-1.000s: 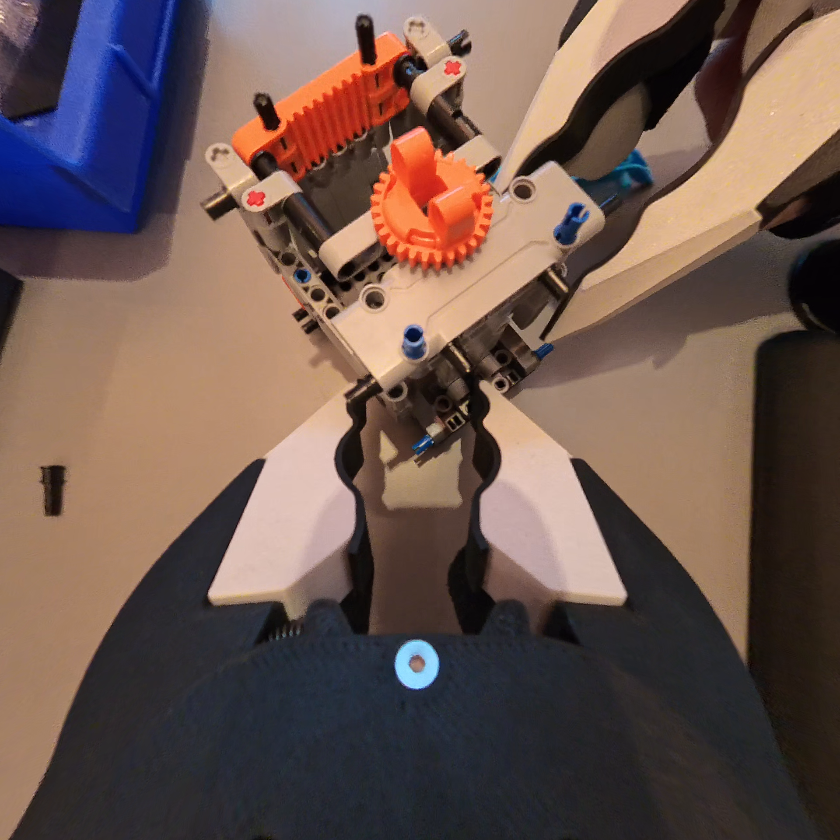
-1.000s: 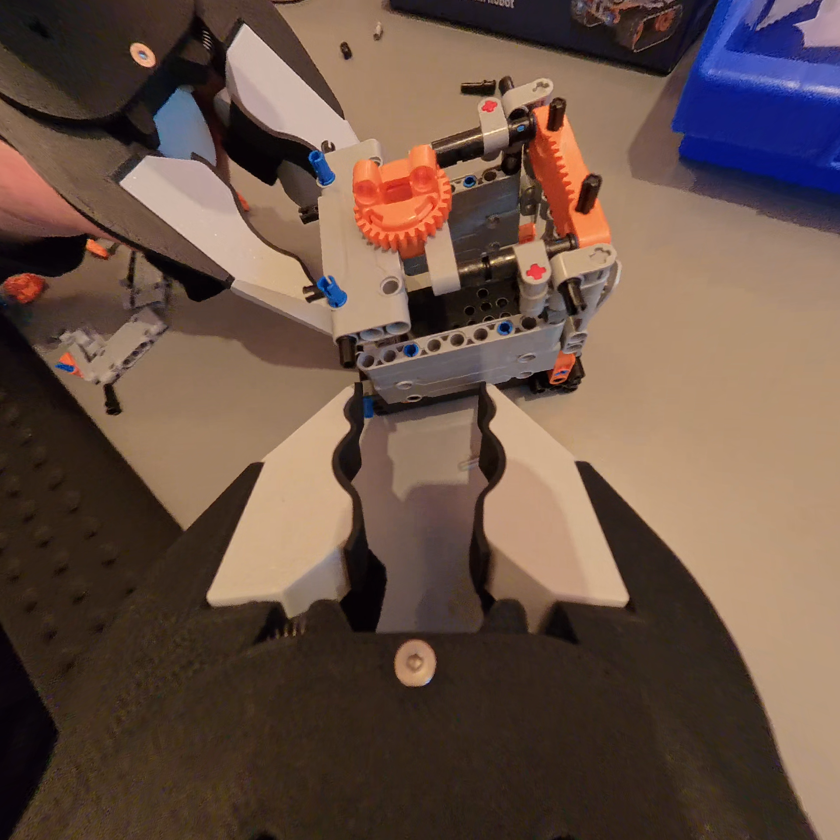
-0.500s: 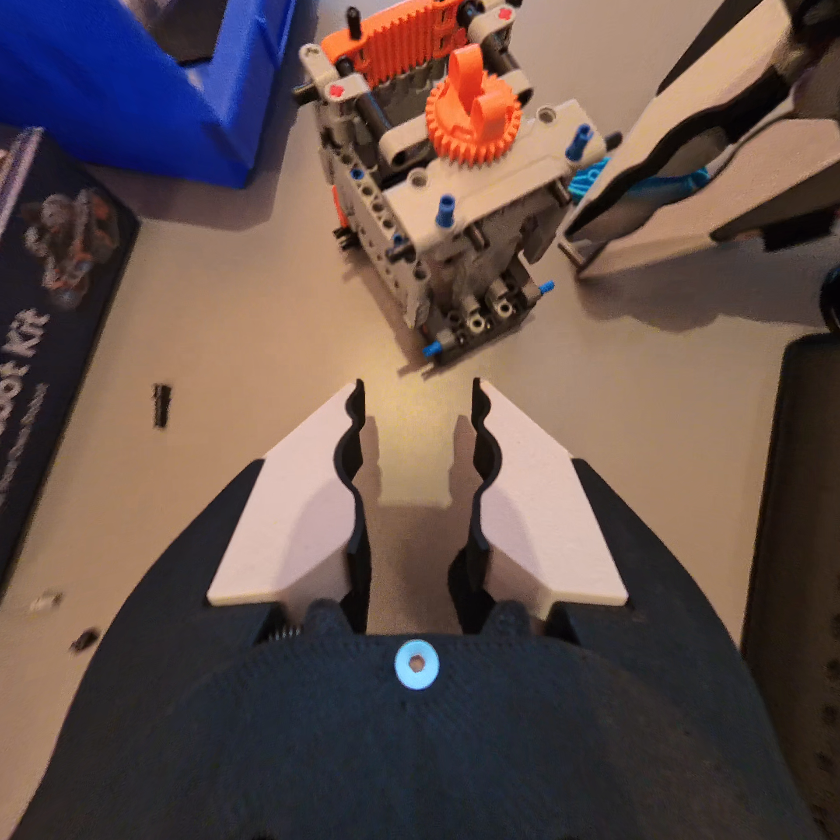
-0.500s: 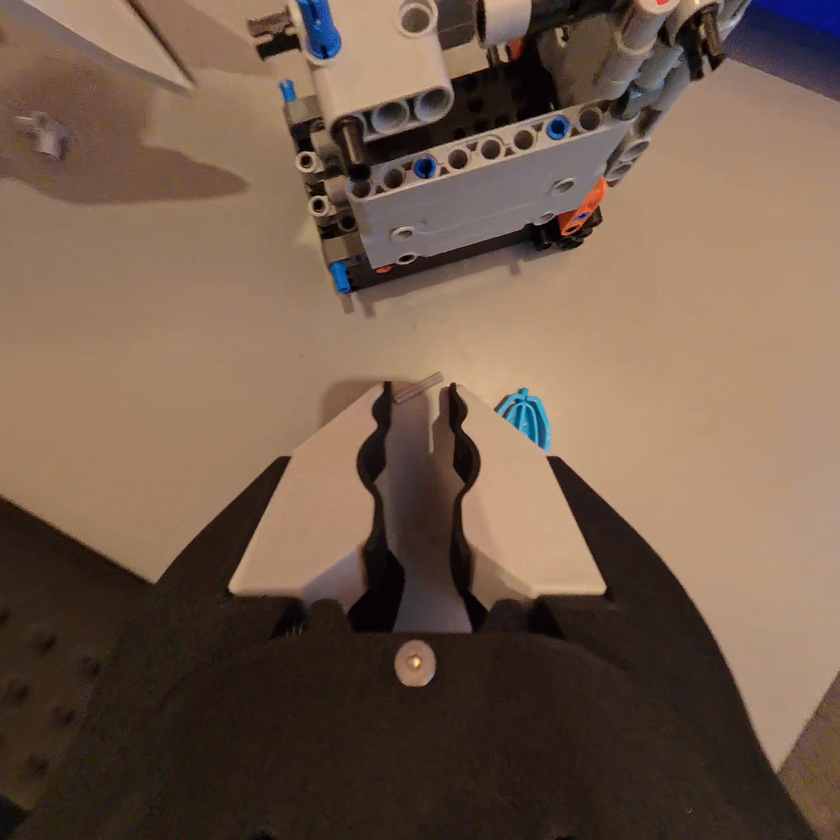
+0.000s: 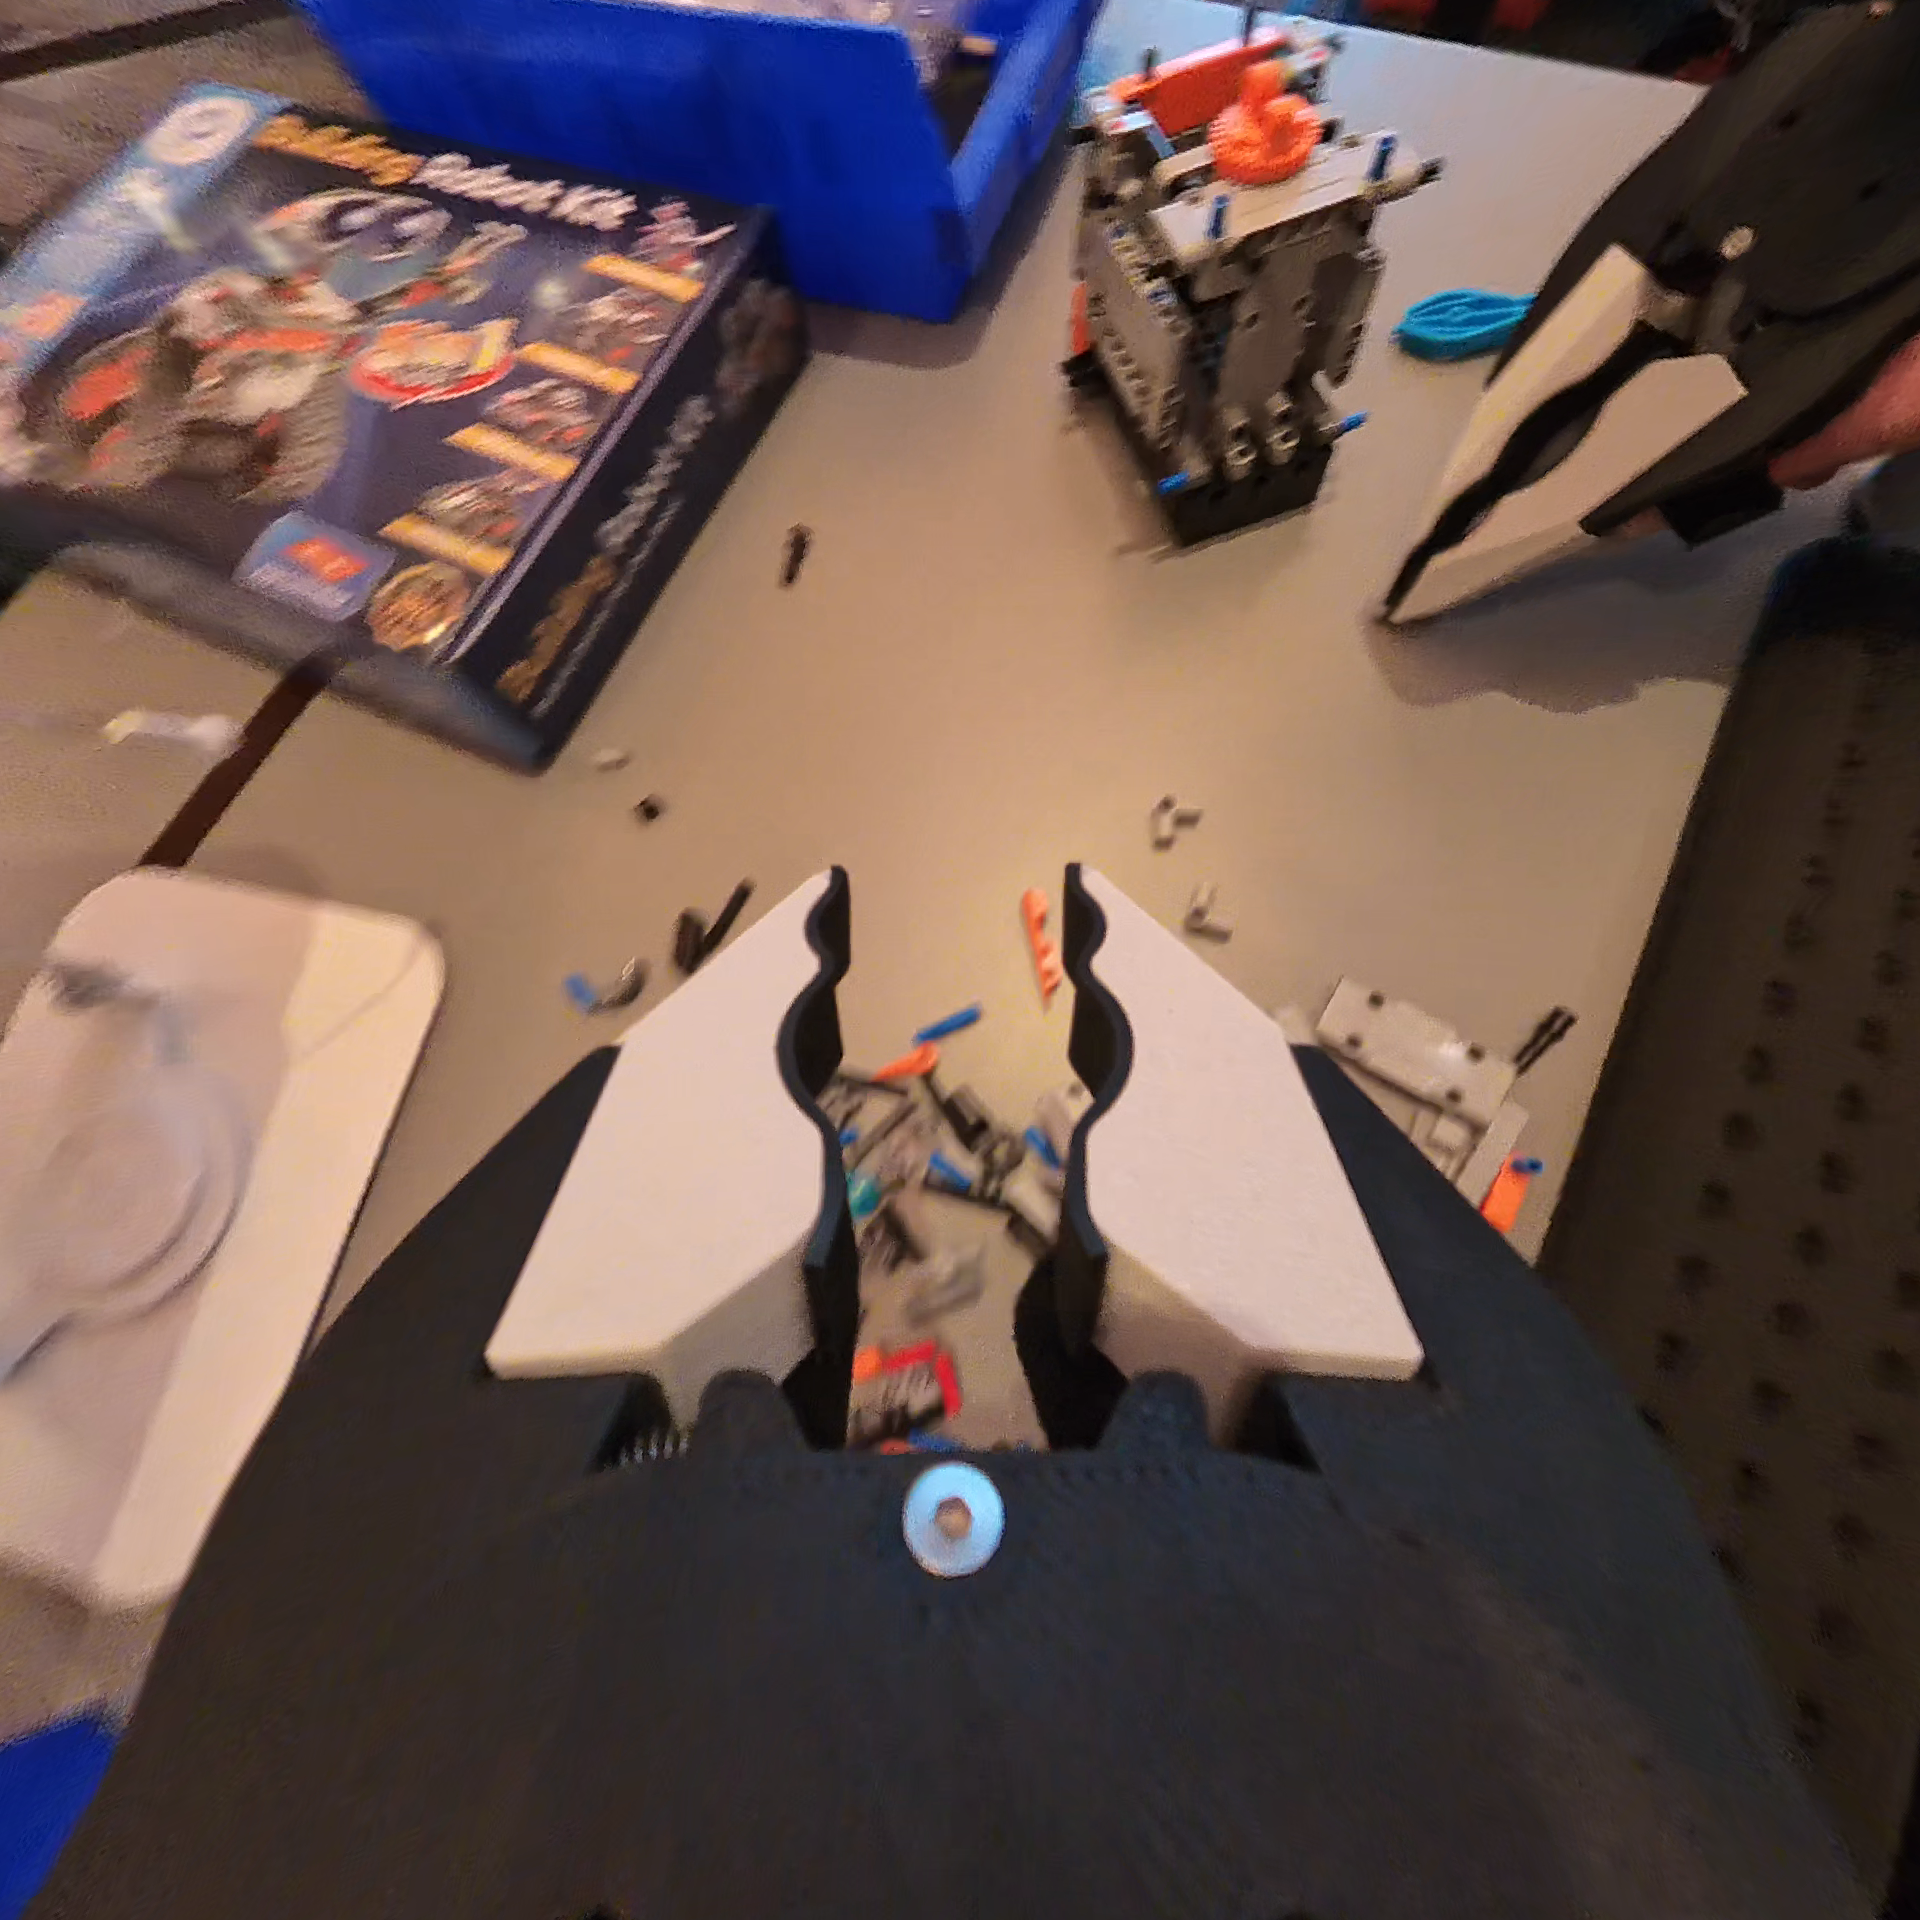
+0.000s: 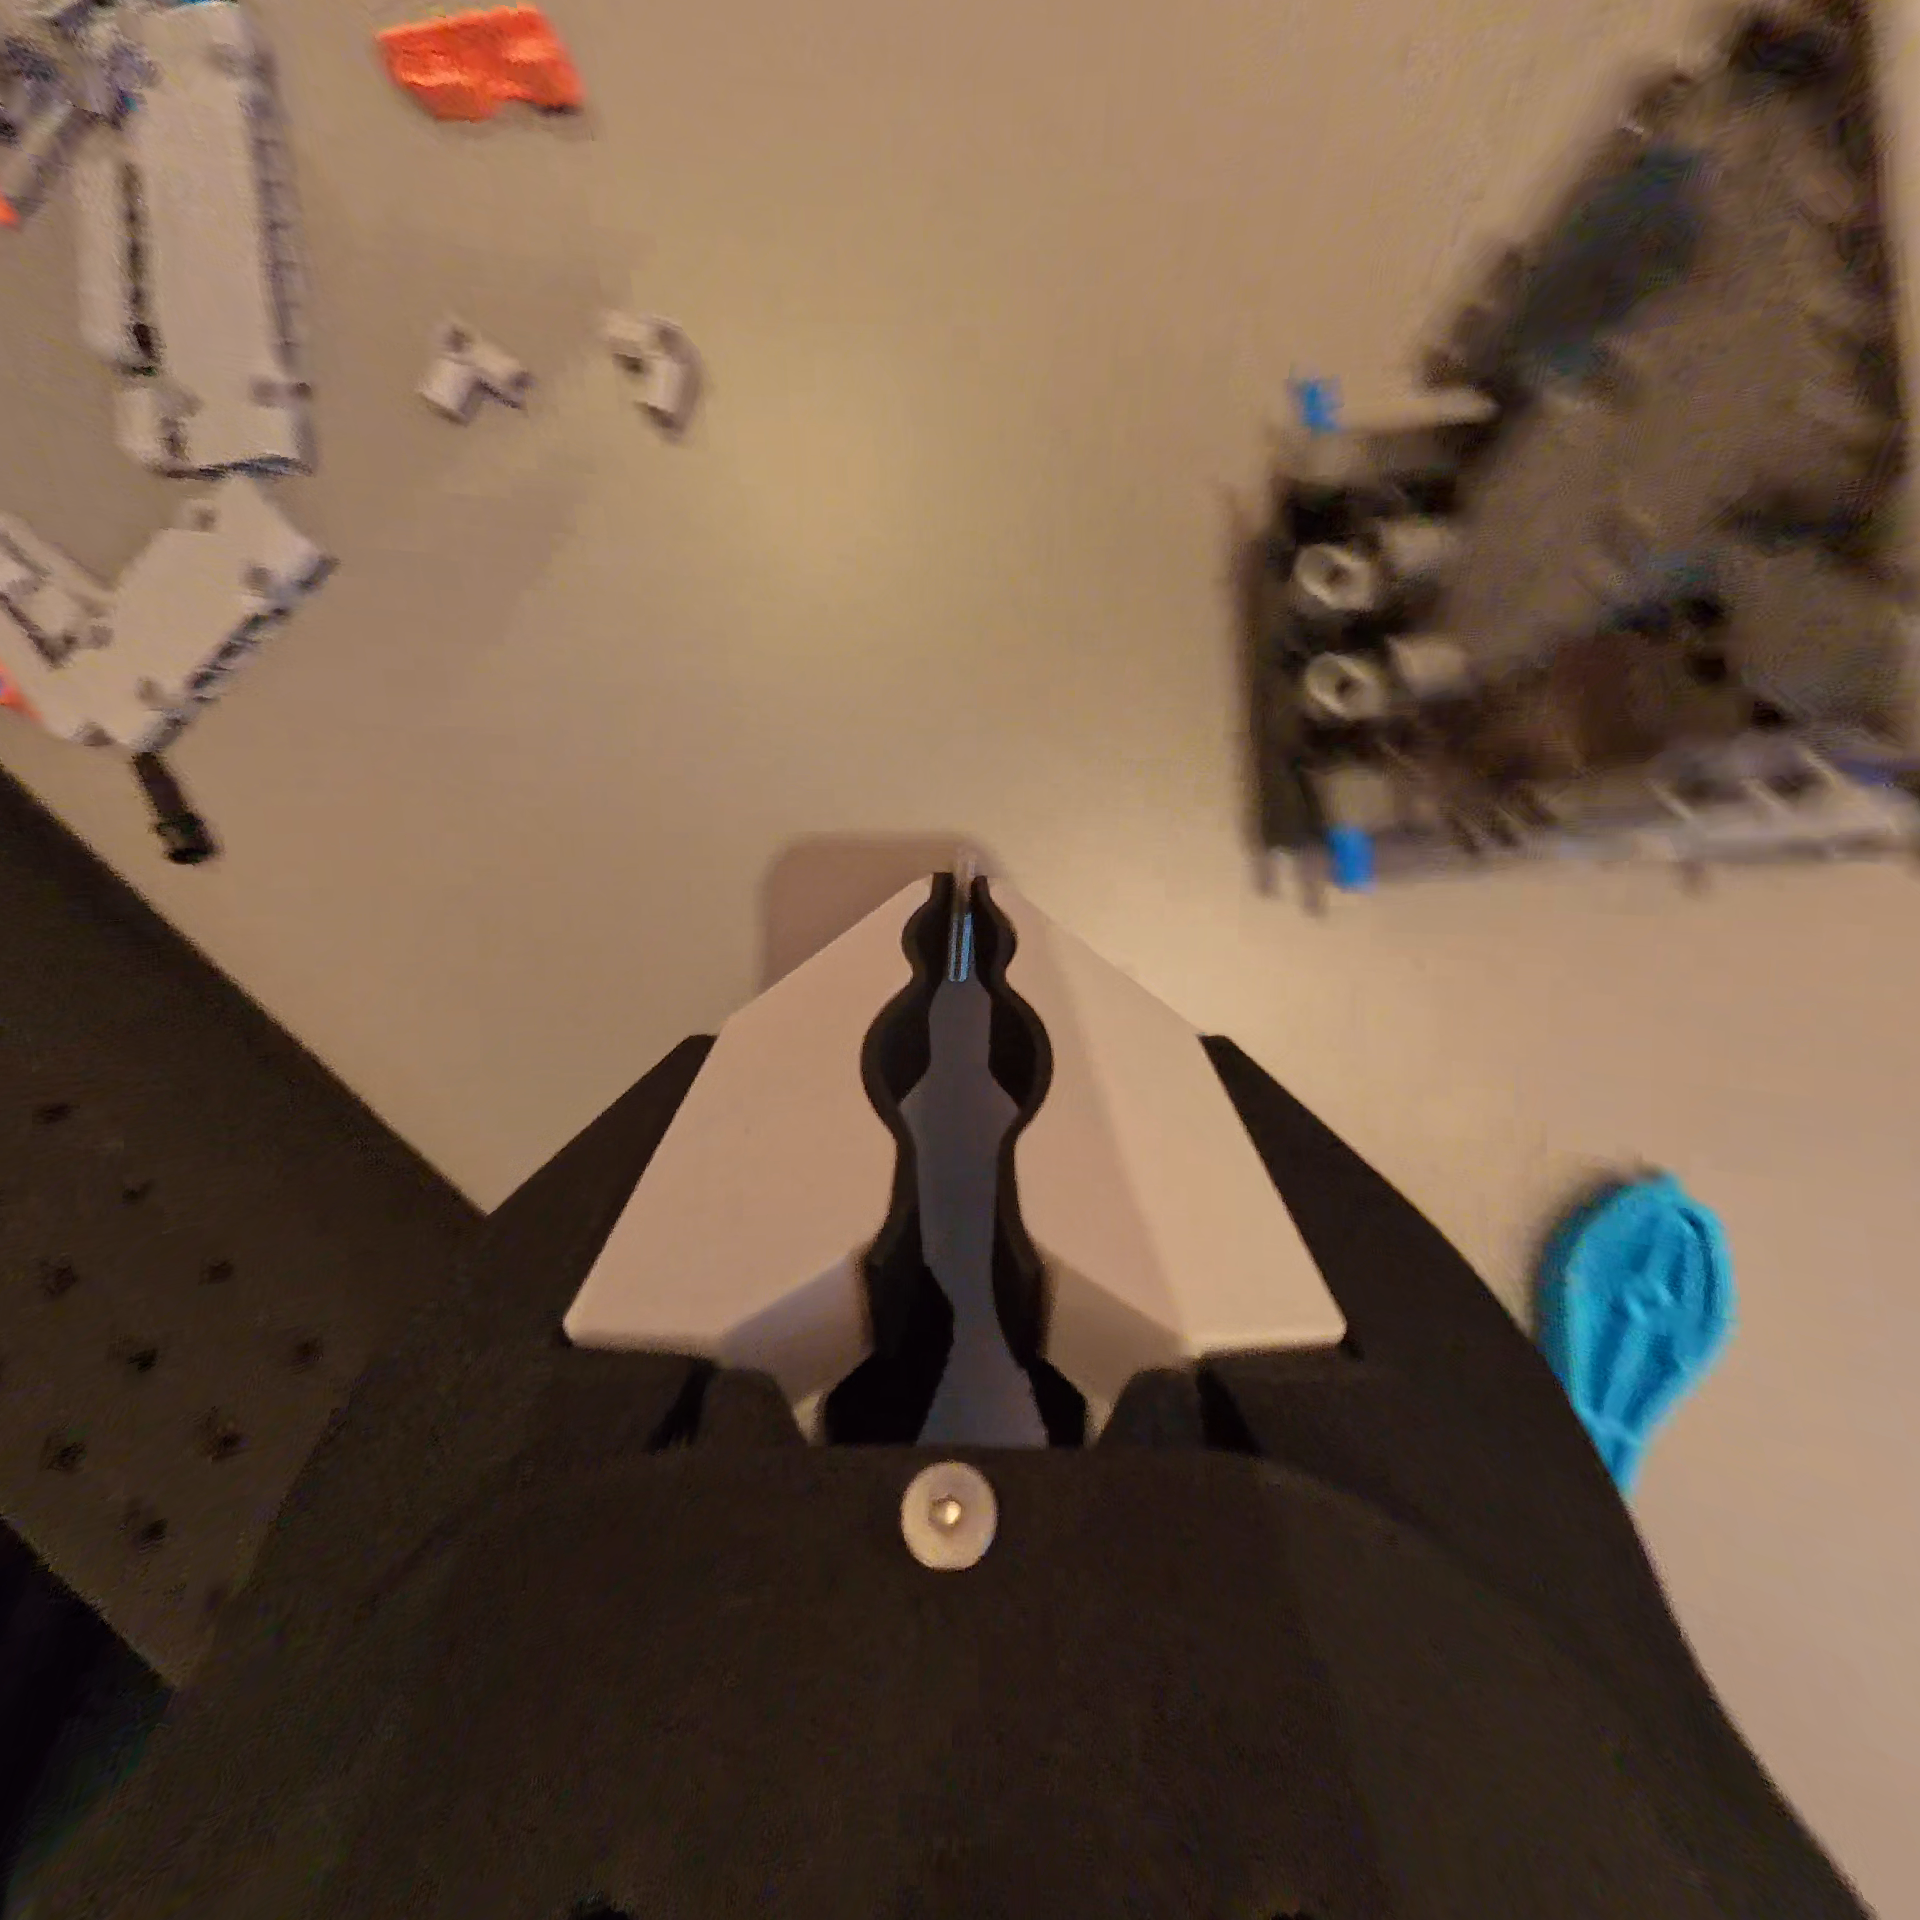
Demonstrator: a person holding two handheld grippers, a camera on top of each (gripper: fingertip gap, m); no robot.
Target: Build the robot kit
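Observation:
A grey and black brick model (image 5: 1226, 312) with an orange gear on top stands on the beige table (image 5: 987, 675). My left gripper (image 5: 956, 894) is open and empty, well back from the model, above a heap of small loose bricks (image 5: 935, 1132). My right gripper (image 6: 961, 885) is shut on a thin grey rod (image 6: 960, 935) held at its fingertips, low over the table. In the right wrist view the model (image 6: 1558, 623) is blurred, off to the right. The right gripper also shows in the left wrist view (image 5: 1455, 551), to the right of the model.
A blue bin (image 5: 727, 125) and a printed box (image 5: 364, 364) lie at the far left. A white tray (image 5: 156, 1195) sits near left. Black mats (image 5: 1787, 1039) (image 6: 156, 1195) border the table. A light blue piece (image 6: 1636, 1309), grey panels (image 6: 187, 260), two small grey connectors (image 6: 468, 374) and an orange part (image 6: 478, 62) lie about. About 25 cm separates my left fingertips from my right. Measured from the fingertips, the light blue piece (image 6: 1636, 1309) is 12 cm or so from the right gripper and 35 cm from the left. It is also in sight in the left wrist view (image 5: 1470, 312).
My left gripper has pulled far back from the model, still open. My right gripper has drawn back from the model and closed on the thin grey rod that lay at its tips.

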